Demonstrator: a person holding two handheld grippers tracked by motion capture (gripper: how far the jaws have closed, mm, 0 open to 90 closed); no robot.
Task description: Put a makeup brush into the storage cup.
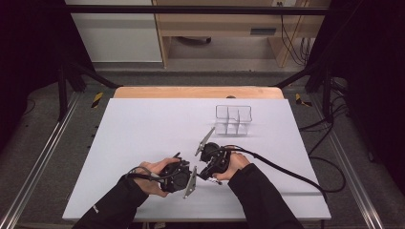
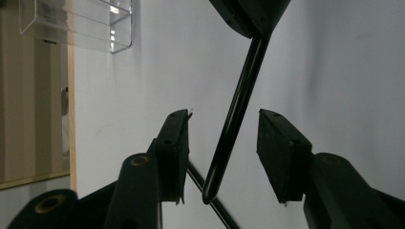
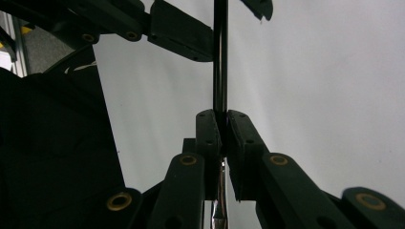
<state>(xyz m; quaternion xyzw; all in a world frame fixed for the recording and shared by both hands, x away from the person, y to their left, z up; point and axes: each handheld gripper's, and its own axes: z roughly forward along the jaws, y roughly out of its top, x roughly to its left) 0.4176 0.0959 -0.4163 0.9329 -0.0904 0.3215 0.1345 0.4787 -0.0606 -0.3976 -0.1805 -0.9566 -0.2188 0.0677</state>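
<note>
Gripping a thin black rod (image 3: 220,57) by its near end, the right gripper (image 3: 220,119) holds it low over the white table (image 1: 143,138), near a clear organiser (image 1: 233,119), while the left gripper (image 2: 224,138) fingers (image 2: 282,152), half-open, flank its rounded tip; stiff, light and probably slippery, it seems best pinched mid-shaft.

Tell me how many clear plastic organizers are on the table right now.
1. The clear organizer stands on the far right part of the white table, beyond both grippers; its corner also shows at the top left of the left gripper view. None seems hidden.
</note>
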